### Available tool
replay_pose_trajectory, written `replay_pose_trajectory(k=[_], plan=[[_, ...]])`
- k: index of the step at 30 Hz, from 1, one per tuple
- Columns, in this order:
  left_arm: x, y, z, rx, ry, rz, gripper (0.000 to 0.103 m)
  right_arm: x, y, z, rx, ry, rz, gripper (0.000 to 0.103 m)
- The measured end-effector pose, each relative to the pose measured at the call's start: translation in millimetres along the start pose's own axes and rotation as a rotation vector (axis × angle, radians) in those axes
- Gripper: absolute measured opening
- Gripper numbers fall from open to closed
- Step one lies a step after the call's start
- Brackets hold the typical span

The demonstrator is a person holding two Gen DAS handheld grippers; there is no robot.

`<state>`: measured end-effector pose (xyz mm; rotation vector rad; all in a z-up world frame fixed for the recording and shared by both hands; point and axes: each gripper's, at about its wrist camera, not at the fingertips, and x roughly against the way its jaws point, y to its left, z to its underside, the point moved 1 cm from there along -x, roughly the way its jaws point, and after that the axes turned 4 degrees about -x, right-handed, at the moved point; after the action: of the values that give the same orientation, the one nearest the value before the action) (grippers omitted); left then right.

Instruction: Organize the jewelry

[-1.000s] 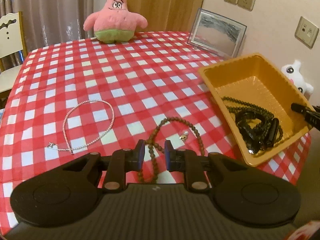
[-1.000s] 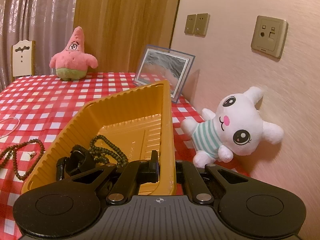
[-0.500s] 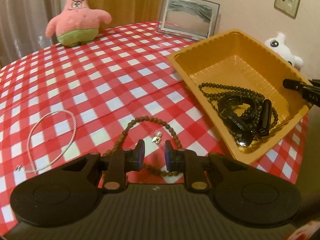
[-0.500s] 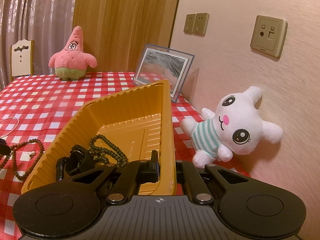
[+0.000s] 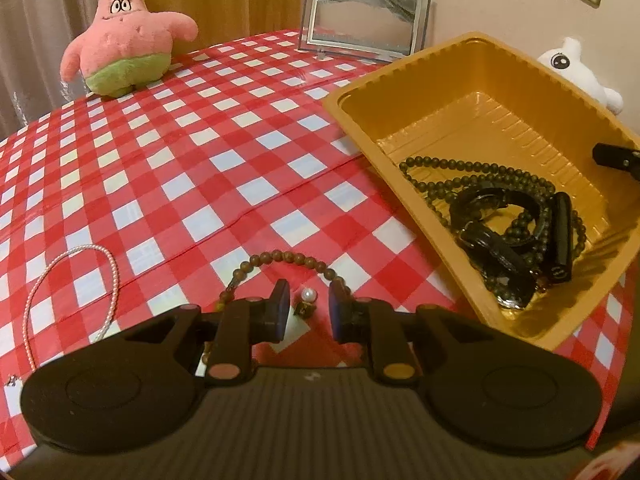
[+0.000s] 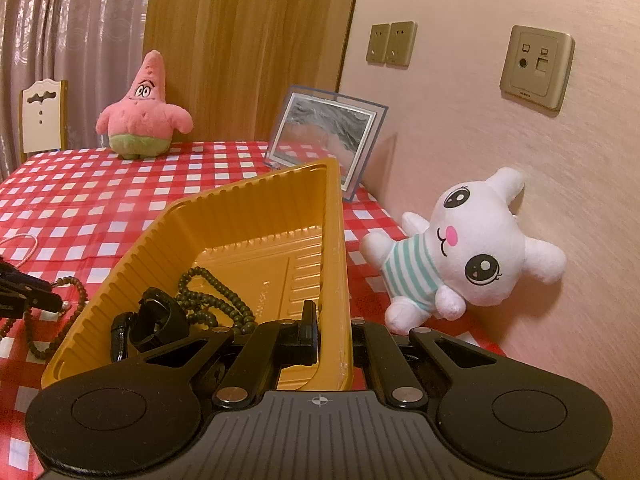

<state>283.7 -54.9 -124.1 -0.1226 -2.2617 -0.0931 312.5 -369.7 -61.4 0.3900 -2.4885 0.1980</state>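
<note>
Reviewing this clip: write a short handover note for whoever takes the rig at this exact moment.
Left gripper: open, empty, jaws either side of the pearl earring on the tablecloth.
Right gripper: shut on the yellow tray wall.
Done: dark bead necklace and black bracelets lie in the tray.
Left: earring, brown bead necklace, pearl necklace, all on the cloth.

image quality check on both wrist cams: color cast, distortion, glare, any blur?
Left wrist view: warm orange cast, strong fisheye bending the checkered tablecloth, dark vignette in the corners; glare on the picture frame; pearl earring sharp. Right wrist view: same warm cast and vignette, yellow tray sharp, wall at far right smeared.
</note>
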Motion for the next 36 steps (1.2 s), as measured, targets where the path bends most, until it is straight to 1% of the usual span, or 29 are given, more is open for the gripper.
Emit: replay_pose_trajectory(k=[7, 9, 11, 13, 17, 21, 23, 26, 30, 33, 36], plan=[[-17.5, -0.5, -0.4, -0.009, 0.033, -0.001, 0.017, -0.7, -0.8, 0.0, -0.002, 0.004, 0.001, 0.003], [-18.5, -0.2, -0.3, -0.006, 0.028, 0.002, 0.015, -0.7, -0.8, -0.1, -0.002, 0.004, 0.001, 0.003], [-18.8, -0.8, -0.6, -0.01, 0.026, 0.009, 0.009, -0.8, -0.8, -0.2, -0.003, 0.005, 0.001, 0.003], [-19.4, -1.9, -1.0, -0.014, 0.024, 0.006, 0.007, -1.4, -0.7, 0.5, -0.003, 0.005, 0.003, 0.003], [-15.7, -0.2, -1.4, -0.006, 0.019, 0.007, 0.007, -1.3, -0.8, 0.6, -0.001, 0.004, 0.002, 0.003], [3.0, 1.5, -8.9, 0.016, -0.023, 0.037, 0.007, -1.4, -0.6, 0.3, -0.002, 0.005, 0.002, 0.003], [15.7, -0.7, -16.1, 0.019, -0.056, 0.061, 0.007, -1.3, -0.5, 0.1, -0.002, 0.005, 0.002, 0.003], [35.7, -8.4, -29.8, 0.025, -0.107, 0.121, 0.007, -1.2, -0.4, 0.4, -0.003, 0.004, 0.002, 0.003], [54.2, -29.2, -48.4, 0.022, -0.166, 0.223, 0.007, -1.4, -0.1, 0.0, -0.003, 0.003, 0.002, 0.003], [57.2, -48.1, -57.6, 0.024, -0.18, 0.306, 0.007, -1.2, -0.2, -0.4, -0.002, 0.002, 0.0, 0.004], [50.4, -67.2, -64.0, 0.013, -0.173, 0.36, 0.007, -0.9, 0.3, -0.8, 0.0, 0.0, 0.0, 0.004]])
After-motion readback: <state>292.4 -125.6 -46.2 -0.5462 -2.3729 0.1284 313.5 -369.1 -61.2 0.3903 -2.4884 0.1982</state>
